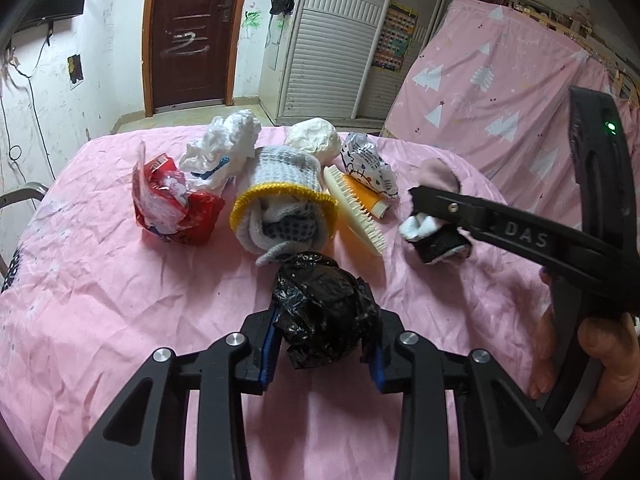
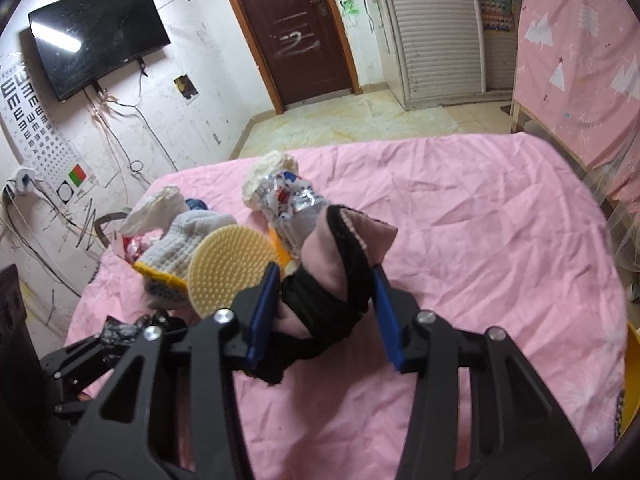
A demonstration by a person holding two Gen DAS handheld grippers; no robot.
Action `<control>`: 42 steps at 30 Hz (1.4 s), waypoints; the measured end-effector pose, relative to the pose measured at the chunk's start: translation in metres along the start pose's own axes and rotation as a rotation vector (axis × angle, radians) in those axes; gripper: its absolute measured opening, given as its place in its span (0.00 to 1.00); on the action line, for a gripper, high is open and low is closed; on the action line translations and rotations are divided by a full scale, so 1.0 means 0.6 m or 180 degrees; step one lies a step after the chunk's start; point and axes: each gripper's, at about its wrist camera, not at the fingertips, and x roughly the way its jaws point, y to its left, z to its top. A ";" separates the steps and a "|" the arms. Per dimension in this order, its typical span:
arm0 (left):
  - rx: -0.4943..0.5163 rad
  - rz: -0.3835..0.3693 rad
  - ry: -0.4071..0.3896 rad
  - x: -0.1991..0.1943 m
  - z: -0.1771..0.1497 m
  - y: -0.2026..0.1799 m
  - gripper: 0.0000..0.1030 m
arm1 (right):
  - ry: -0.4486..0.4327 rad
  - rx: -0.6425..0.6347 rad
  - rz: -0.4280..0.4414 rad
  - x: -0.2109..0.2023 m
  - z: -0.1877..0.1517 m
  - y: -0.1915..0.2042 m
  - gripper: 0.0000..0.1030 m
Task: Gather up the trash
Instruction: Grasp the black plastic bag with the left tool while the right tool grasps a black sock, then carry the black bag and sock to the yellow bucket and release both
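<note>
We are looking along the left gripper [image 1: 325, 350]; its blue-padded fingers [image 1: 267, 354] are clamping a crumpled black plastic bag [image 1: 324, 308] from both sides. The bag is sitting between the pads and bulging out ahead of the tips, low over the pink sheet covering the table [image 1: 100, 300].

Beyond the left fingertips, a knitted white glove with a yellow cuff [image 1: 282, 204] is lying with its opening toward us. Left of it, a red wrapper [image 1: 176, 208] is resting, with a wad of white paper [image 1: 224, 148] behind. Right of the glove, a cream brush [image 1: 354, 216] is leaning on an orange tube [image 1: 370, 200], and a printed silver wrapper [image 1: 370, 164] is sitting farther out. A second white wad [image 1: 314, 138] is lying at the far side.

The right gripper [image 2: 326, 312] is reaching in from the right, carried by a hand [image 1: 600, 356] in a pink sleeve. Its fingers [image 2: 262, 316] are closing around a pink and black bundle of cloth [image 2: 332, 264]. The left pad is touching the cloth; whether the right pad is pressing it, we cannot tell. The bundle is sticking out past the tips, just beside the brush and the silver wrapper.
</note>
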 end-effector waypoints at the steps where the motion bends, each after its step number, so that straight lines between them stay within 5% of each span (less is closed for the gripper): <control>1: -0.0005 0.0002 -0.0012 -0.004 -0.001 -0.001 0.25 | -0.0033 -0.0022 -0.0020 -0.009 -0.001 0.000 0.43; 12: -0.0001 0.0015 -0.0227 -0.067 -0.006 -0.012 0.25 | -0.0338 -0.0086 -0.0209 -0.083 -0.018 -0.014 0.43; 24: 0.0220 -0.0038 -0.0385 -0.108 0.000 -0.094 0.25 | -0.0707 0.0075 -0.0355 -0.188 -0.045 -0.074 0.43; 42: 0.0700 -0.0251 -0.0285 -0.079 -0.001 -0.262 0.25 | -0.1076 0.0689 -0.0667 -0.306 -0.106 -0.253 0.43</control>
